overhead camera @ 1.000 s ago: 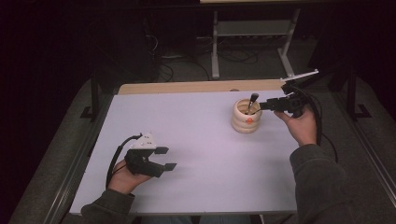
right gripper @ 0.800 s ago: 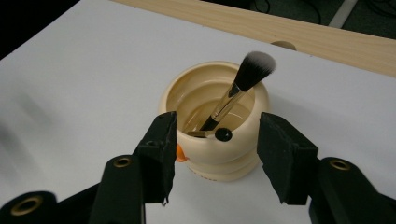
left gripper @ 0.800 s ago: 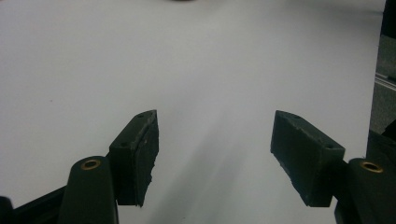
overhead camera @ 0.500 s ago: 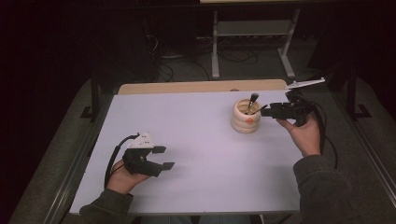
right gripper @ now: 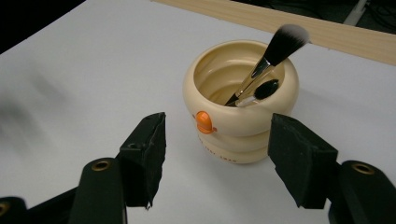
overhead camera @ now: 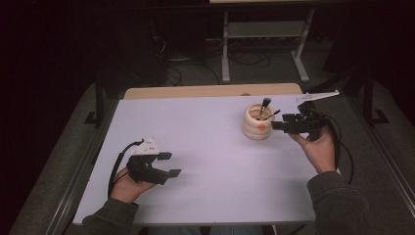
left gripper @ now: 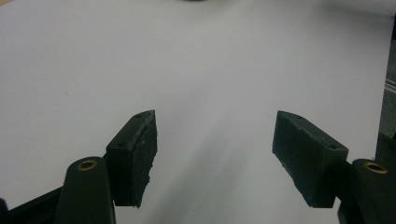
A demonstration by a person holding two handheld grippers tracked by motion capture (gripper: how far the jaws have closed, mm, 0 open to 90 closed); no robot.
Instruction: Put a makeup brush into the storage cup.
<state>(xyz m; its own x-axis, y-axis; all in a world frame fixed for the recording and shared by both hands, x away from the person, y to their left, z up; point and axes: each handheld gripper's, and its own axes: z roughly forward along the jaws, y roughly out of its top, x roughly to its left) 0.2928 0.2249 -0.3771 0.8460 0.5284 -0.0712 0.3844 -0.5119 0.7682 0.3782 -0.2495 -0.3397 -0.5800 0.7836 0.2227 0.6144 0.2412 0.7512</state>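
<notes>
A cream ribbed cup point(overhead camera: 257, 128) with an orange dot stands on the white table point(overhead camera: 205, 137), right of centre. Two makeup brushes lean in it: a large one point(overhead camera: 265, 104) with a pale-tipped head and a small dark one point(overhead camera: 272, 115). My right gripper point(overhead camera: 277, 125) hovers just right of the cup, pointing at it. Its jaws have just been opening and are open, with nothing between them. In the right gripper view the cup point(right gripper: 240, 116) lies just beyond the open gripper point(right gripper: 217, 158). My left gripper point(overhead camera: 170, 164) rests open at the near left, over bare table point(left gripper: 196, 70).
A wooden strip point(overhead camera: 210, 91) runs along the table's far edge. Beyond it stands a metal rack point(overhead camera: 264, 34) among cables on the dark floor. A cable point(overhead camera: 342, 147) trails from the right gripper, near the table's right edge.
The right gripper has drawn back from the cup's rim, to the right and a little lower, and its jaws stand wider. Both brushes stay in the cup. The left gripper has not moved.
</notes>
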